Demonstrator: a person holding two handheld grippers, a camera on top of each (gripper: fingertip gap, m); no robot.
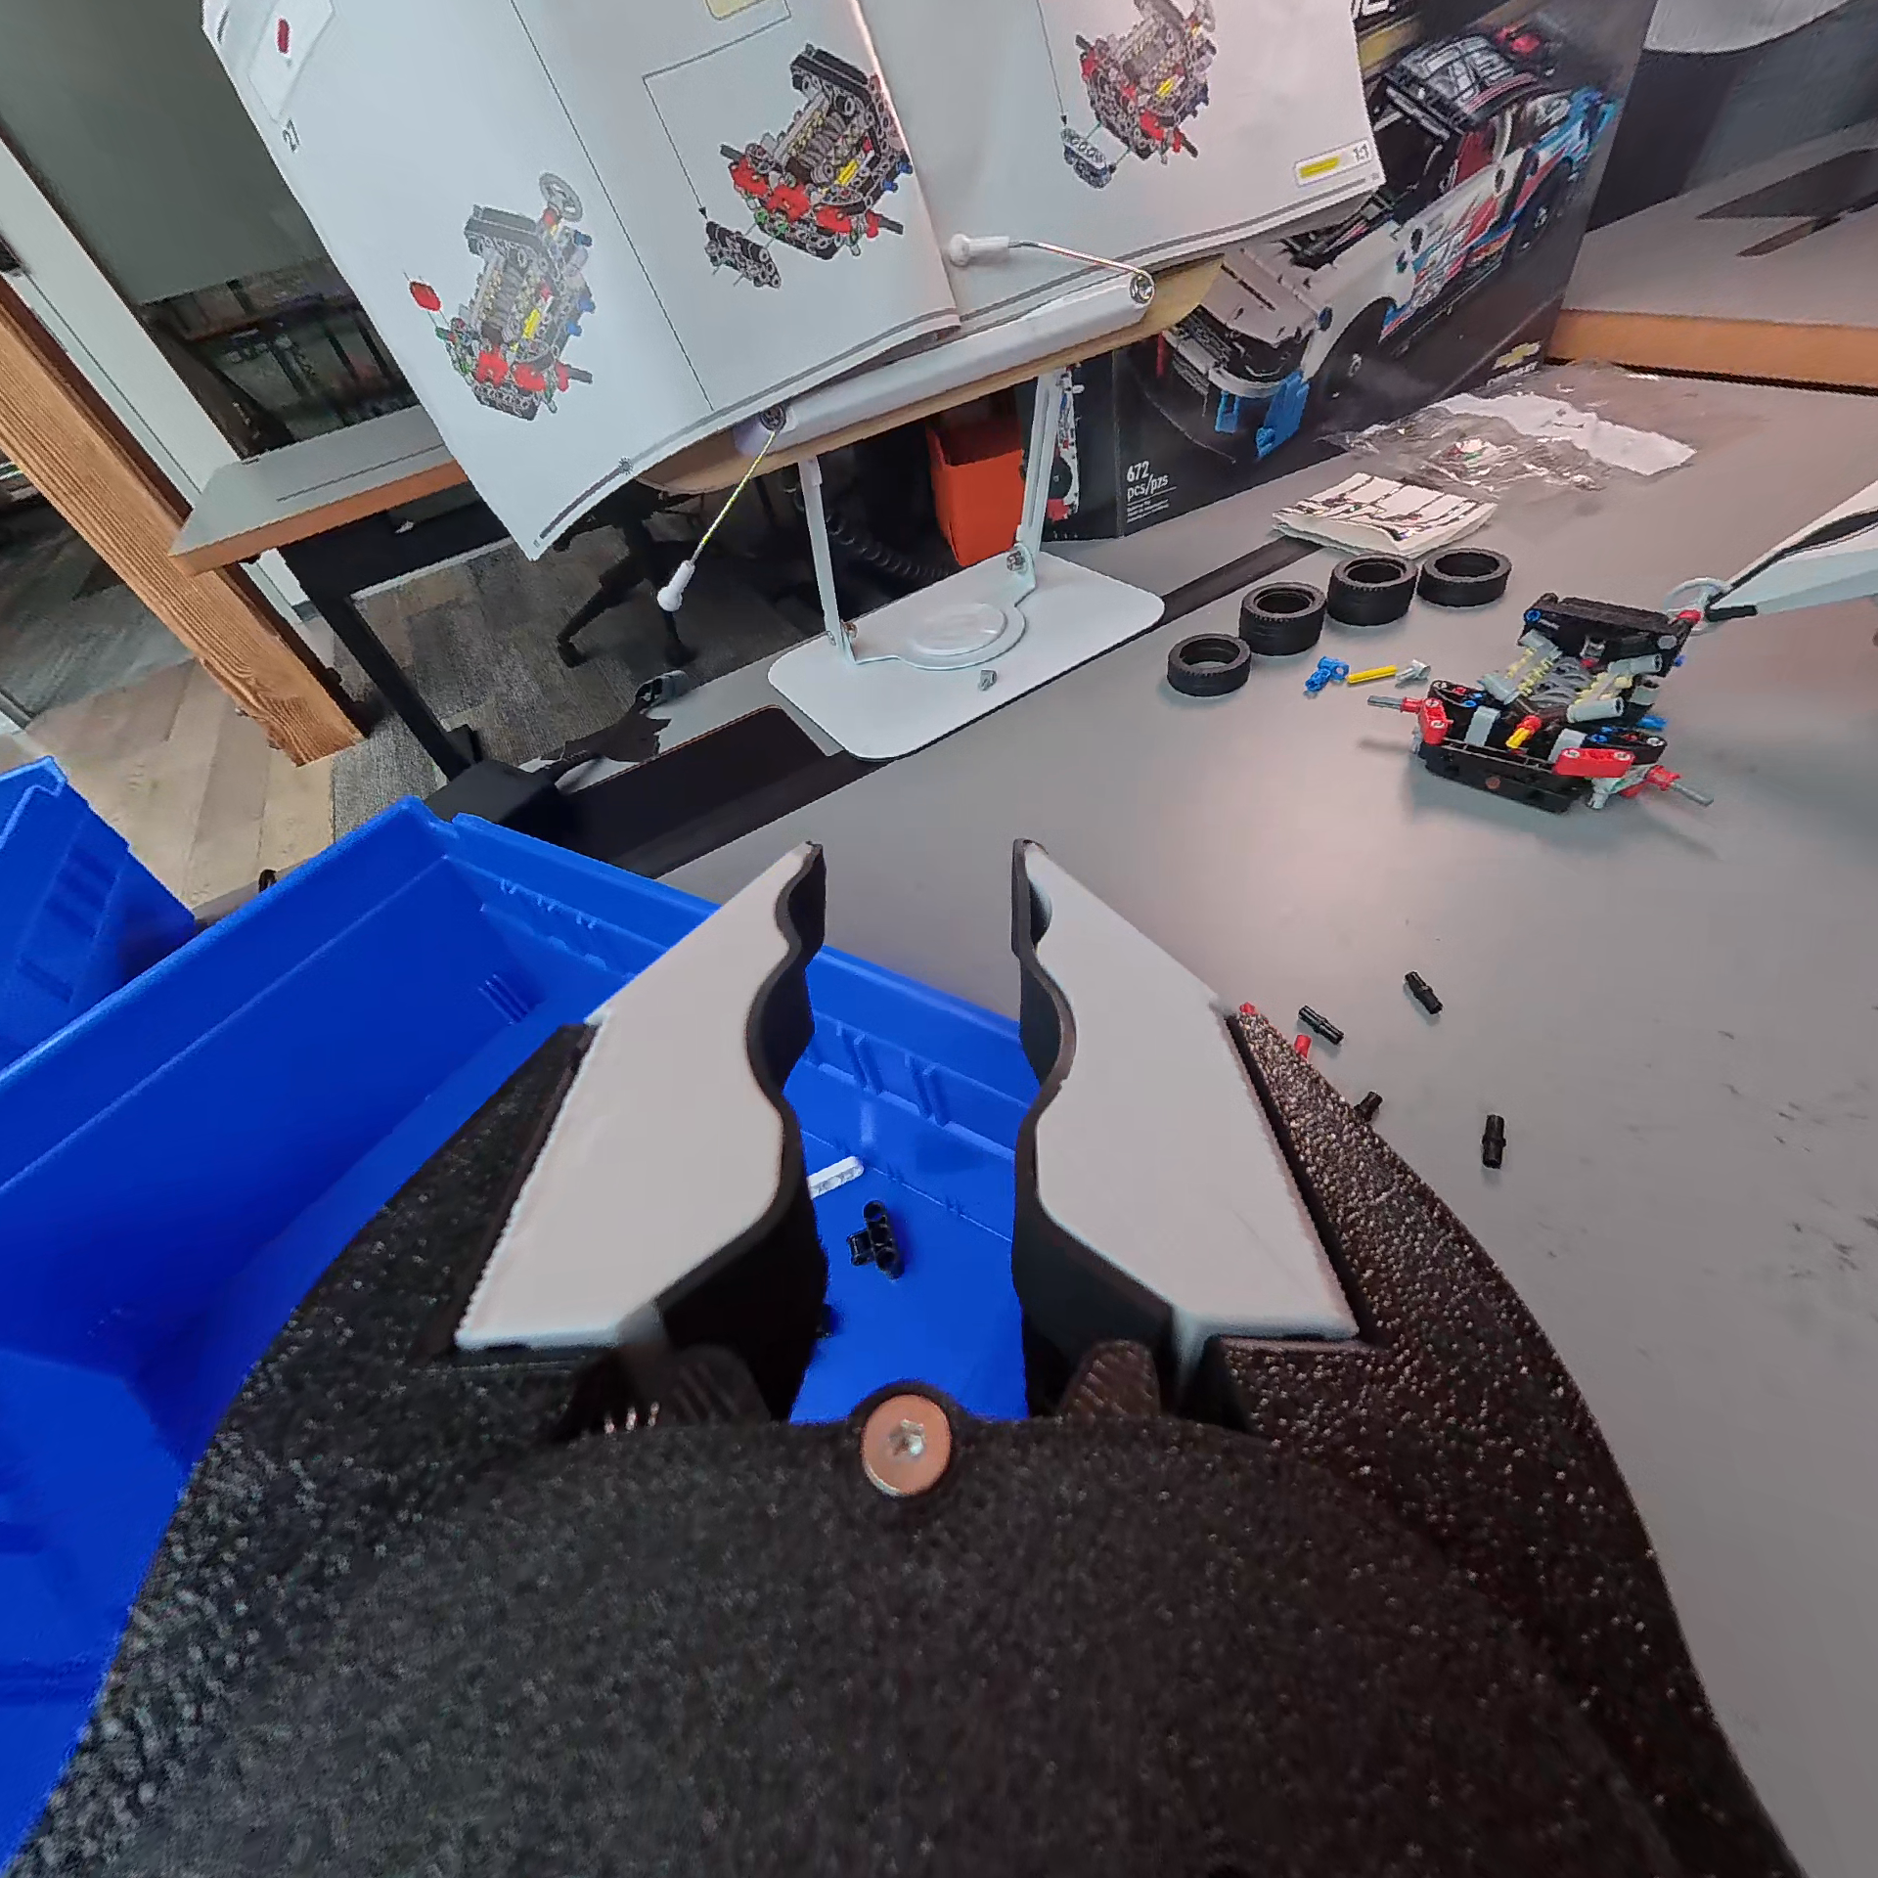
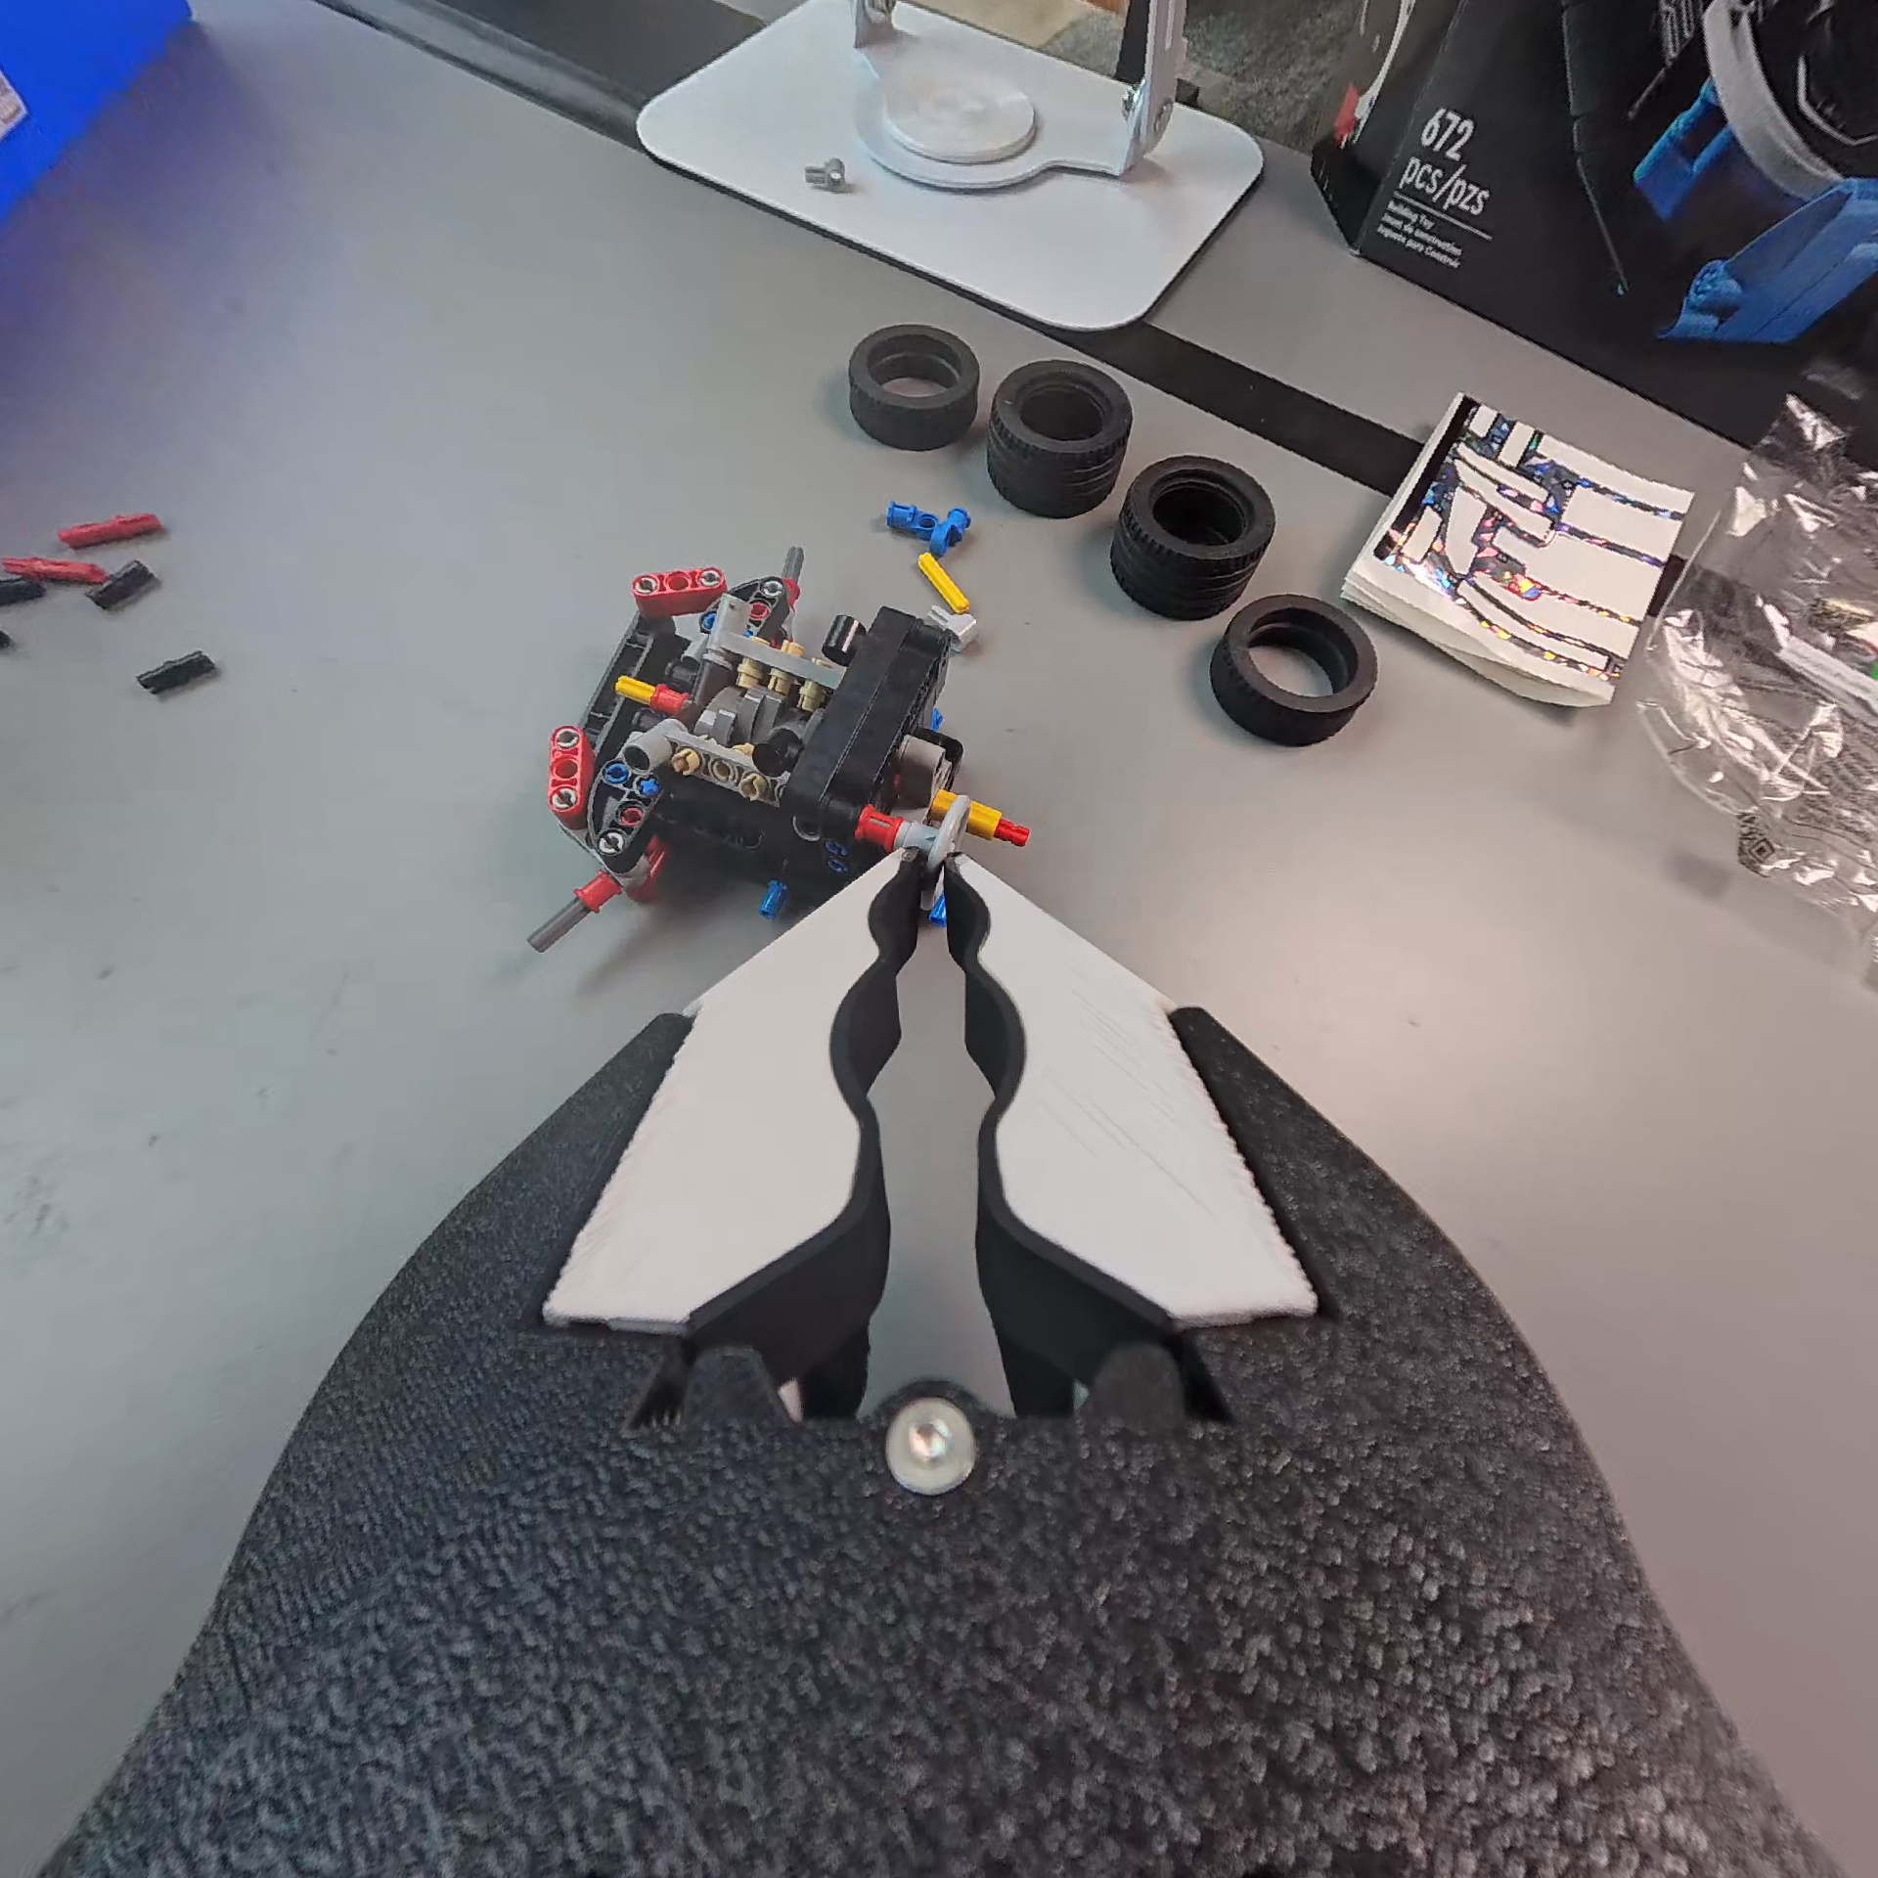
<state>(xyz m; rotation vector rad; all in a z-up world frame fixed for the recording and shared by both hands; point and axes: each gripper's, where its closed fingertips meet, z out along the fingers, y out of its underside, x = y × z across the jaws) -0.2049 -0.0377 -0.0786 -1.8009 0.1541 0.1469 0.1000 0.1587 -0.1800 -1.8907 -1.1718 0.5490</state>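
My left gripper (image 1: 918, 854) is open and empty. It hovers over a blue bin (image 1: 305, 1067) that holds a small black connector (image 1: 876, 1238) and a white piece (image 1: 835, 1177). My right gripper (image 2: 927, 864) is shut on a small grey ring piece (image 2: 947, 825), which sits on the yellow and red axle (image 2: 991, 825) at the near corner of a partly built brick model (image 2: 772, 732). The model rests on the grey table (image 2: 356, 356). In the left wrist view, the model (image 1: 1545, 711) lies at the far right with the right gripper's tip (image 1: 1717, 610) at its corner.
Several black tyres (image 2: 1057, 437) lie behind the model, with loose blue and yellow pins (image 2: 940, 554). Black and red pins (image 2: 173, 671) are scattered to its left. A white book stand (image 1: 965, 650) holds an open instruction booklet (image 1: 711, 203). Behind are the set's box (image 2: 1575, 152), a sticker sheet (image 2: 1514, 549) and plastic bags (image 2: 1768, 650). The left gripper's tips are roughly 40 cm from the right gripper's.
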